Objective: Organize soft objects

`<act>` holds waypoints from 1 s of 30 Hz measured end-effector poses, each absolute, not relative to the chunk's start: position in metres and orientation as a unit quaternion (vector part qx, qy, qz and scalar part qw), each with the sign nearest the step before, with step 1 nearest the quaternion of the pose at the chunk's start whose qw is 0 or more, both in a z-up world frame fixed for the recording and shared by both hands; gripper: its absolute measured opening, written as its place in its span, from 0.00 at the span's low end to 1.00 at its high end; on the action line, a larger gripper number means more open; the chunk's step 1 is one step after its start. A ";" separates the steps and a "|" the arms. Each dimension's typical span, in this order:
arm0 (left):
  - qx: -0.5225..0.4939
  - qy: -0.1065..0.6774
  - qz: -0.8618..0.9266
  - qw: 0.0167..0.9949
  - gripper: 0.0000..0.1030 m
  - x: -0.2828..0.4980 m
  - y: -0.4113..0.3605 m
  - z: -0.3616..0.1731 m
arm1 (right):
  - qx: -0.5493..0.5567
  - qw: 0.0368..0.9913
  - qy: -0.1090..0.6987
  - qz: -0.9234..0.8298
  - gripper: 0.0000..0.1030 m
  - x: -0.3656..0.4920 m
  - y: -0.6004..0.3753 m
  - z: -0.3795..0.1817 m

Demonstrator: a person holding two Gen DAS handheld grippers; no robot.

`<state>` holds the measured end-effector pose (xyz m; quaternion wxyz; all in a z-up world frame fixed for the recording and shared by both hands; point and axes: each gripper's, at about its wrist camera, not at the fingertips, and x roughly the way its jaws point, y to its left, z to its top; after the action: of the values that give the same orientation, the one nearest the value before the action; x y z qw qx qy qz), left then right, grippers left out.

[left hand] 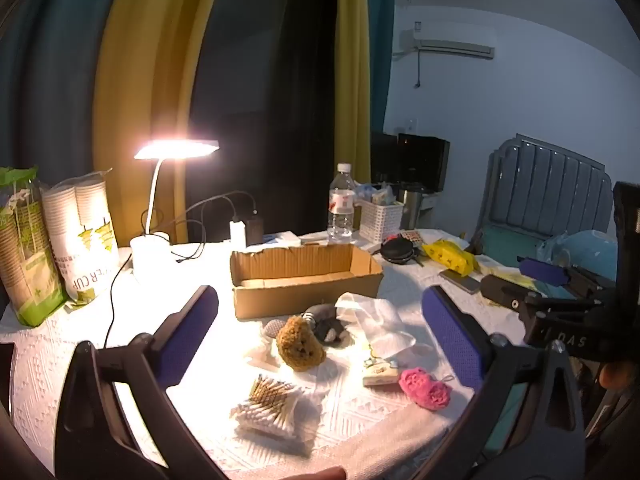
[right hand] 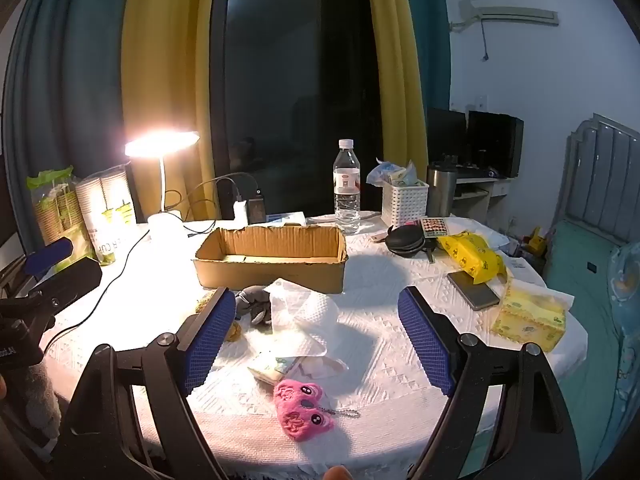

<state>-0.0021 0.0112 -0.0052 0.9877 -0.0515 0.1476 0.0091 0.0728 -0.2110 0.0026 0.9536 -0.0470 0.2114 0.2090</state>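
Note:
An open cardboard box stands mid-table. In front of it lie a brown plush, a grey plush, crumpled white tissue, a small tissue pack, a pink plush keychain and a bundle of cotton swabs. My left gripper is open and empty, above the plush pile. My right gripper is open and empty, over the tissue. The right gripper also shows at the right of the left wrist view.
A lit desk lamp with cables, paper cup sleeves, a water bottle, a white basket, a yellow bag, a phone and a yellow tissue box ring the table. A bed is at right.

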 end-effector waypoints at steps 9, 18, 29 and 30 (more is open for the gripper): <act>-0.052 0.147 0.009 0.988 0.99 -0.002 0.011 -0.005 | -0.048 0.954 0.212 0.209 0.83 0.074 -0.211 0.001; -0.052 0.148 0.009 0.988 0.99 -0.002 0.012 -0.005 | -0.048 0.953 0.212 0.209 0.83 0.073 -0.209 0.001; -0.052 0.148 0.009 0.988 0.99 -0.002 0.012 -0.005 | -0.047 0.953 0.212 0.210 0.83 0.073 -0.208 0.001; -0.052 0.148 0.009 0.988 0.99 -0.002 0.012 -0.005 | -0.048 0.953 0.212 0.210 0.83 0.073 -0.208 0.000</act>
<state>-0.0020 0.0123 -0.0048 0.9876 -0.0523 0.1478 0.0088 0.0732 -0.2084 0.0005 0.9534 -0.0476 0.2117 0.2097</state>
